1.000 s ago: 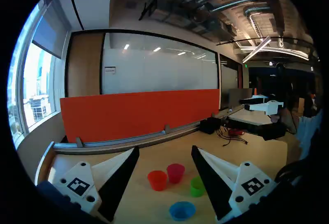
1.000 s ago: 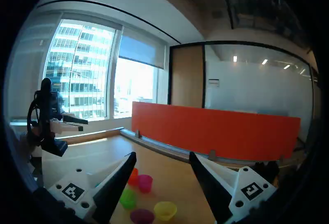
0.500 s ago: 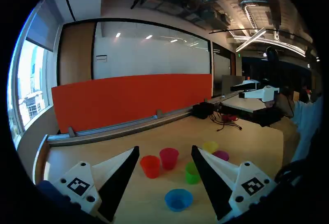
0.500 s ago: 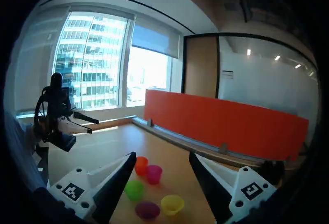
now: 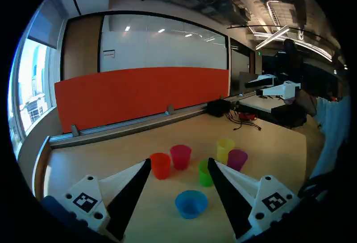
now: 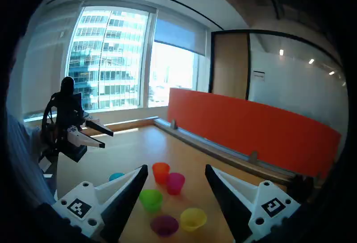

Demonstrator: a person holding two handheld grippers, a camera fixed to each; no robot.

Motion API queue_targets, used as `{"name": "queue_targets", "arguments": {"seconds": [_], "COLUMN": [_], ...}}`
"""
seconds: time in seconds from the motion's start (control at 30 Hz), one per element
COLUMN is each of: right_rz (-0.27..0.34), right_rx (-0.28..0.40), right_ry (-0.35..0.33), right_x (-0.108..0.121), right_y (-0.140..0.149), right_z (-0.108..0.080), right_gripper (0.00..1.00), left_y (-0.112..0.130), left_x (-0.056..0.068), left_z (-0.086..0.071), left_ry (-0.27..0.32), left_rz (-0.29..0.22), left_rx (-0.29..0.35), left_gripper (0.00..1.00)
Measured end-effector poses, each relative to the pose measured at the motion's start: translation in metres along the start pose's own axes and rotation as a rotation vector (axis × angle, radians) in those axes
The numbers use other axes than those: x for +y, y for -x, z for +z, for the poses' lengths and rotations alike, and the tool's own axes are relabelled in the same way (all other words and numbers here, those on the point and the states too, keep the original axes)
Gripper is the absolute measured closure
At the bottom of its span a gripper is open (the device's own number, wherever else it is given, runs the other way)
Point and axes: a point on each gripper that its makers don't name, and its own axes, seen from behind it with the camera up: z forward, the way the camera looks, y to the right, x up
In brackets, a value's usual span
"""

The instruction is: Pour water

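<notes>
Fingers of the left gripper (image 5: 178,160) stand wide apart with nothing between them; those of the right gripper (image 6: 175,167) are spread just as wide and hold nothing. Both hang above a pale wooden tabletop (image 5: 102,162).

In the left gripper view, a shallow blue plastic cup (image 5: 191,203) sits nearest, between the two fingers, with its bare bottom showing. Beyond it, an orange plastic cup (image 5: 159,165) stands just beside the tip of the view's left-hand finger, and a magenta plastic cup (image 5: 180,157) stands close beside the orange one. A green plastic cup (image 5: 204,173) sits by the tip of the other finger. A yellow plastic cup (image 5: 224,150) and a purple plastic cup (image 5: 237,159) stand just past that finger. All six are upright; whether any holds water cannot be told.

Farther out, a long orange partition panel (image 5: 143,93) runs along the table's far edge, with a frosted glass wall (image 5: 165,51) behind it. In the right gripper view, tall windows (image 6: 111,60) rise beyond the left-hand finger.
</notes>
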Motion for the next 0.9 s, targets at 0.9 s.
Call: {"name": "queue_targets", "arguments": {"seconds": [0.9], "right_rz": [-0.064], "right_rx": [-0.147], "right_ry": [-0.154], "right_x": [-0.025], "right_y": [0.042], "right_z": [0.039], "right_gripper": [0.0], "left_y": [0.077], "left_x": [0.014], "left_z": [-0.001], "left_ry": [0.031], "left_rz": [0.0], "left_rx": [-0.143], "left_gripper": [0.06]}}
